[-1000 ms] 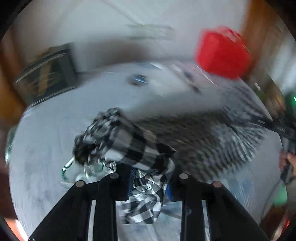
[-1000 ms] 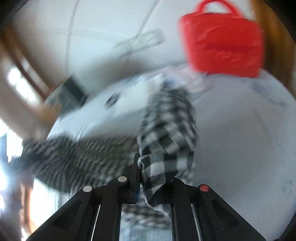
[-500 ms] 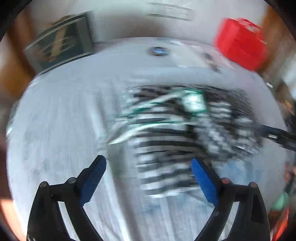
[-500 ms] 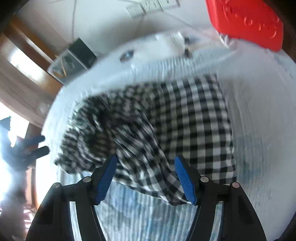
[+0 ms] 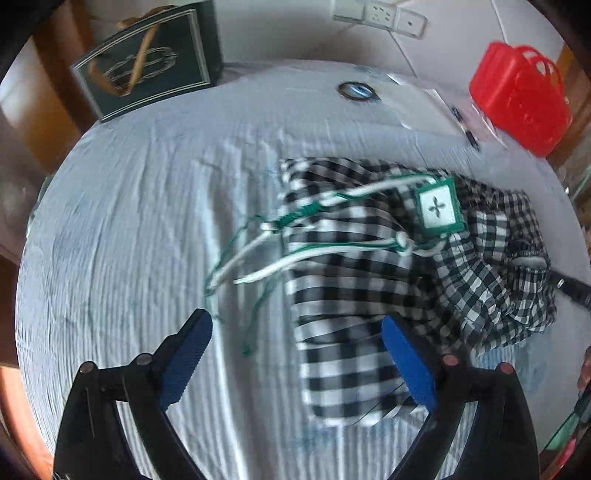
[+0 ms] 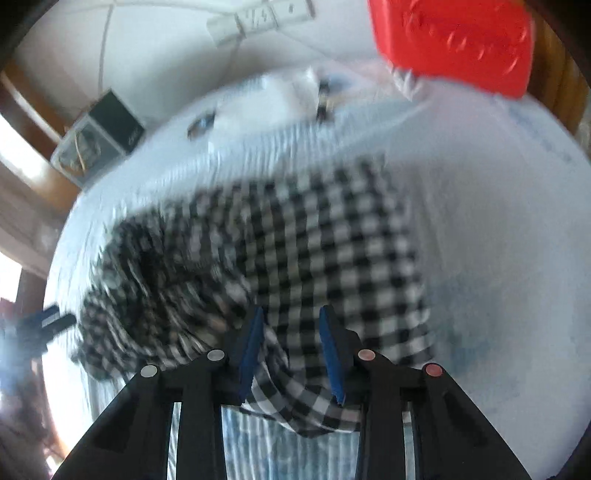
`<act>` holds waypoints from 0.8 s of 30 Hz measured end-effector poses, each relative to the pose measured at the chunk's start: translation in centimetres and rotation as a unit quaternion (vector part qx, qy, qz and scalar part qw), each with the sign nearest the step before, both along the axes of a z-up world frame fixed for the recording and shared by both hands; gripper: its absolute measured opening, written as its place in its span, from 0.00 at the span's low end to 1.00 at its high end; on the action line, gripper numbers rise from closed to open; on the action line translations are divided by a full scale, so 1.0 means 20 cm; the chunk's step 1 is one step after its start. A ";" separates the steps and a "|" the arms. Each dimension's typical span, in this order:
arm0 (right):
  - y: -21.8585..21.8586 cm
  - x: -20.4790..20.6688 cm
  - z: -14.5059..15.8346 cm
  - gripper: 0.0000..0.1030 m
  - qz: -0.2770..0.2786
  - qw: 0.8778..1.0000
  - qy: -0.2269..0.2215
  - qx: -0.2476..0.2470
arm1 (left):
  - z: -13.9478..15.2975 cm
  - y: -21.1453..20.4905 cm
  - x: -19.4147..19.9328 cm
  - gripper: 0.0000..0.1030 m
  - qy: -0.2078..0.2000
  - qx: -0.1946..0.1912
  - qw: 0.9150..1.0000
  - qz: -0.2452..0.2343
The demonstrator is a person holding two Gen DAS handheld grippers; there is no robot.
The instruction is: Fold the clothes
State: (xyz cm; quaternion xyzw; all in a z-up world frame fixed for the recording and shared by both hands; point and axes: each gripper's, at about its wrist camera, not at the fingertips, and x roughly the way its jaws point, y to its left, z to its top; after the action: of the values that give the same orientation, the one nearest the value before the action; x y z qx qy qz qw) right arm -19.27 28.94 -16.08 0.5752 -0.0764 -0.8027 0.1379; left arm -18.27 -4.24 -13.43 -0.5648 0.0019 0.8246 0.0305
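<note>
The left gripper [image 5: 295,354] points steeply down at the bed, its blue pads spread wide and nothing pinched between them; the right-hand pad sits over the near edge of the checked garment [image 5: 354,295], though touch cannot be told. The garment lies across the centre and right of the left wrist frame on the pale striped bedsheet [image 5: 122,229], flat in its nearer part and bunched into folds toward the right edge. A white and green cord [image 5: 295,236] with a square green-edged tag [image 5: 439,208] lies over the cloth and trails off onto the sheet toward the left. The right gripper [image 6: 291,347] also tilts steeply downward, and its jaws have just been closing; they stand narrow with a fold of the checked garment [image 6: 314,251] between the blue pads, though the blur makes it hard to say whether the pads press on it. Farther out, a red basket [image 5: 521,107] sits at the upper right, a dark box [image 5: 147,74] at the upper left, and a white power strip [image 5: 380,18] on the wall at the top.
</note>
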 end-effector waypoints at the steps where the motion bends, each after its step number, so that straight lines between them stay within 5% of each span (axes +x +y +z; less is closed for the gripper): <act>1: -0.02 0.01 -0.04 0.31 0.011 1.000 -0.014 -0.002 | -0.02 0.03 0.00 0.92 -0.005 -0.001 1.000 -0.007; 6: -0.12 0.11 -0.13 0.31 0.080 0.995 -0.050 0.019 | -0.15 0.13 -0.02 0.92 -0.037 -0.006 0.999 -0.038; 15: -0.04 0.05 0.08 0.33 0.016 0.999 0.011 -0.030 | -0.08 0.12 0.03 0.92 -0.017 0.026 0.999 -0.040; 21: -0.15 0.04 -0.11 0.33 0.018 0.999 -0.043 -0.022 | -0.23 0.21 0.01 0.92 -0.056 -0.012 0.997 -0.061; 24: -0.18 0.08 -0.16 0.33 0.018 0.999 -0.050 -0.005 | -0.27 0.19 0.01 0.93 -0.066 0.002 0.996 -0.061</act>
State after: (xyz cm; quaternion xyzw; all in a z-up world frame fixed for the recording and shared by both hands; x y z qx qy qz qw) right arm -17.66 25.29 -19.22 0.6151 -0.0770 -0.7699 0.1514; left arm -18.13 -0.34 -18.81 -0.6165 0.0328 0.7824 0.0817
